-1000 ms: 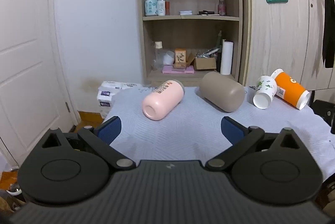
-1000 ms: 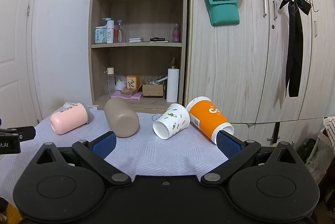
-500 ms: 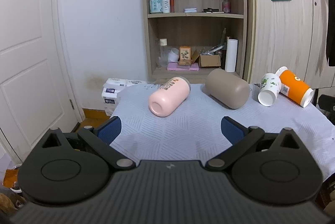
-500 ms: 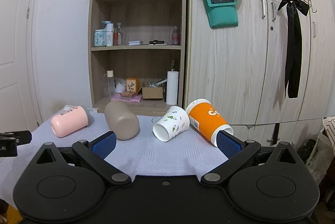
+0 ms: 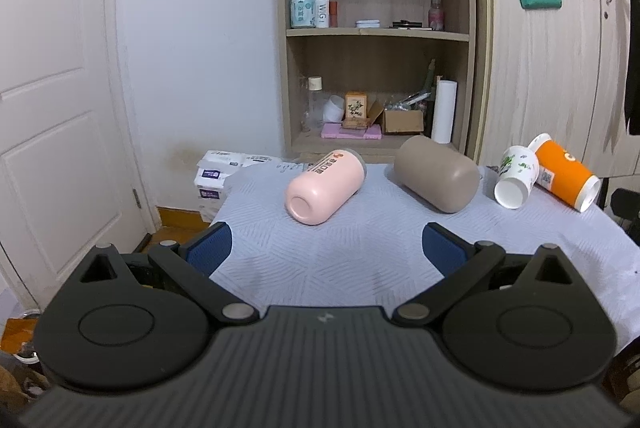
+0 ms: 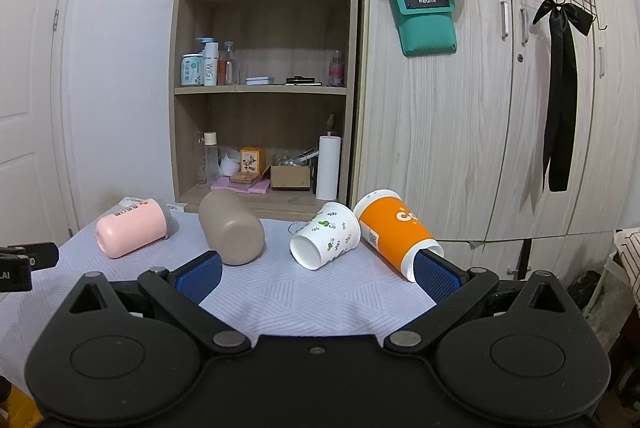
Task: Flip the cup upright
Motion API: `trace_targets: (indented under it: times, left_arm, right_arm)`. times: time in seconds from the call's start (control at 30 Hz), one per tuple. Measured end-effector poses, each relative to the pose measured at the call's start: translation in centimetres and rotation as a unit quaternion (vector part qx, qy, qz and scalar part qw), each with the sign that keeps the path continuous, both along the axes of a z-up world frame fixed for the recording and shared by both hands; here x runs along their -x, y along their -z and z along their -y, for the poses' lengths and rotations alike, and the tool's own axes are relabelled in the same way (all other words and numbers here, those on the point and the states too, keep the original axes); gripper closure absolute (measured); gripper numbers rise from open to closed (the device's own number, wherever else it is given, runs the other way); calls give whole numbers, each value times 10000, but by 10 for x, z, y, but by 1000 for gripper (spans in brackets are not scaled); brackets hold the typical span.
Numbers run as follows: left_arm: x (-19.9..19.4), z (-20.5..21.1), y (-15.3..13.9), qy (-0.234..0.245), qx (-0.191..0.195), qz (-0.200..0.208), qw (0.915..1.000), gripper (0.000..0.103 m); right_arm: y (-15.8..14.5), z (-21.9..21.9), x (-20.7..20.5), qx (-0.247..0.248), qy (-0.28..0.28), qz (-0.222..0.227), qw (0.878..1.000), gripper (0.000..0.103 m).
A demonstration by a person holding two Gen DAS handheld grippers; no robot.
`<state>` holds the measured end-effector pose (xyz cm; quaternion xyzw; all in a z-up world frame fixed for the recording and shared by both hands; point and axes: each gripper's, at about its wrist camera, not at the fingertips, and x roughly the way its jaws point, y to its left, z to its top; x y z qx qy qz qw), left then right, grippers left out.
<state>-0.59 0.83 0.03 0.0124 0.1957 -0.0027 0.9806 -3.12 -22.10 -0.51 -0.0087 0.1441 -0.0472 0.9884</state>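
Observation:
Several cups lie on their sides on a table with a pale blue-grey cloth [image 5: 360,268]: a pink cup [image 5: 325,187], a taupe cup [image 5: 438,178], a white floral paper cup [image 5: 514,177] and an orange paper cup [image 5: 566,175]. They also show in the right wrist view: pink cup [image 6: 132,233], taupe cup [image 6: 232,232], floral cup [image 6: 325,241], orange cup [image 6: 396,233]. My left gripper [image 5: 326,248] is open and empty, short of the pink cup. My right gripper [image 6: 318,276] is open and empty, just short of the floral cup.
A wooden shelf unit [image 5: 376,28] with bottles and boxes stands behind the table. Wooden cabinet doors [image 6: 480,108] are at the right, a white door [image 5: 52,88] at the left. Tissue packs [image 5: 224,172] lie by the table's far left corner. The left gripper's body [image 6: 20,264] shows at the right wrist view's left edge.
The left gripper has drawn back and risen a little, so the cups look smaller and further off. The right gripper has barely moved. Both stay open.

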Motion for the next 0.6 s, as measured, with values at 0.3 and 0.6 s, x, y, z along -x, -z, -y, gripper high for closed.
trace_targets:
  times: [0.3,0.6]
  left_arm:
    - [12,-7,-7,32,286,502,9983,0]
    - [12,-5,-6,16,292,492,9984,0]
  right_arm:
    - [-1,3,2,-39,72,130,9999,0]
    - [-1,1,3,43,81,183,9998,0]
